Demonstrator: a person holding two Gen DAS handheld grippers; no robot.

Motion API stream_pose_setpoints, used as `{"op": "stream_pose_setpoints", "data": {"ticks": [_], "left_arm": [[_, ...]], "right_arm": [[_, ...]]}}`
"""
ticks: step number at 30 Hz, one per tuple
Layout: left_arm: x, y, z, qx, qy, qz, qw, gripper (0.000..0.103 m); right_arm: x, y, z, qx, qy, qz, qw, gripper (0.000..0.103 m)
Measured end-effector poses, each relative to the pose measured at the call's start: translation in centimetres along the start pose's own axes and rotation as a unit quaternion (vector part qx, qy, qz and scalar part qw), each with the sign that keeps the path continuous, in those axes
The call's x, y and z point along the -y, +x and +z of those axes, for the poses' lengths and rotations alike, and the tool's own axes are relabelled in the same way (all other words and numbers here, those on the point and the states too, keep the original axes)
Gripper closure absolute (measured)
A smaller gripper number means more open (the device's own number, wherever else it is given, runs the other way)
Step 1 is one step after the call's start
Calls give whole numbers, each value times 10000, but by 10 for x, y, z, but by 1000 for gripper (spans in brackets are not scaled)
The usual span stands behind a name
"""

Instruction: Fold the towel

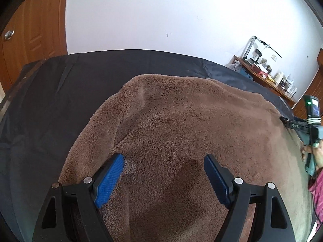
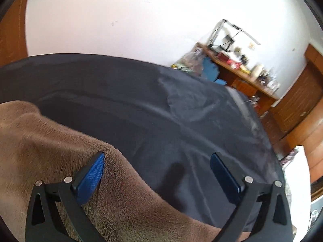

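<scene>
Towel: your brown fleecy towel lies spread on the black sheet of the bed, rumpled, with a crease running up its left part in the left wrist view. In the right wrist view the towel fills the near left, and its edge runs slanting from the far left down to the near middle.

Left gripper: your left gripper stands wide, with nothing between its blue pads. Both fingers hang over the towel; the left pad is close to the pile, near the foot of the crease. You cannot tell from this view whether it touches.

Right gripper: your right gripper is also spread wide and holds nothing. Its left pad sits over the towel's edge; its right finger is over bare black sheet. This view is blurred.

Other gripper in view: at the far right of the left wrist view you see the right gripper's body with a lit green light, at the towel's right side, and your hand behind it.

Room: a white wall stands beyond the bed, a wooden door at far left, and a cluttered wooden table at far right.
</scene>
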State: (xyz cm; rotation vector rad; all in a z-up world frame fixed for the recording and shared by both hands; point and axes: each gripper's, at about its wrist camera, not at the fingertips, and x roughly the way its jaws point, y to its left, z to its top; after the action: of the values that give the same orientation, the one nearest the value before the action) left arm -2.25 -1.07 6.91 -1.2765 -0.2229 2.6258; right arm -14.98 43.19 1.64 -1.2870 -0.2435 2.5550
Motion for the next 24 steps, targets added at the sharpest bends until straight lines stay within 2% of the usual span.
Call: {"op": "stream_pose_setpoints", "data": {"ticks": [5,8,10,12,14,17,19,21,24], "left_arm": [[3,1,0,-25,51,52,10000,19],[10,2,0,-75,145,157,9997,18],[13,2,0,-139,193,235,9994,18],[17,-1,-3,-281,210,288,9990,18],[27,-14,-11,-407,234,94,9989,18],[46,-39,-32,-594,433,-365,9966,18],[59,-54,-48,-743,629,-652,9931,18],[73,-64,-66,-833,871,-695,9903,18],[81,-75,-97,-929,1243,-611,9860,18]], "right_arm": [[9,-75,-29,269,-50,664,9974,1],[8,-122,-56,243,-230,1370,9900,1],[5,-150,-86,51,-464,2038,9779,1],[-3,-174,-121,-158,-692,2515,9652,1],[-11,-192,-155,-316,-917,2857,9534,1],[-21,-217,-205,-427,-1333,3467,9275,1],[-31,-229,-231,-465,-1666,3733,9115,1],[-41,-237,-256,-545,-2083,3902,8952,1],[-44,-239,-281,-621,-2488,3866,8859,1]]}}
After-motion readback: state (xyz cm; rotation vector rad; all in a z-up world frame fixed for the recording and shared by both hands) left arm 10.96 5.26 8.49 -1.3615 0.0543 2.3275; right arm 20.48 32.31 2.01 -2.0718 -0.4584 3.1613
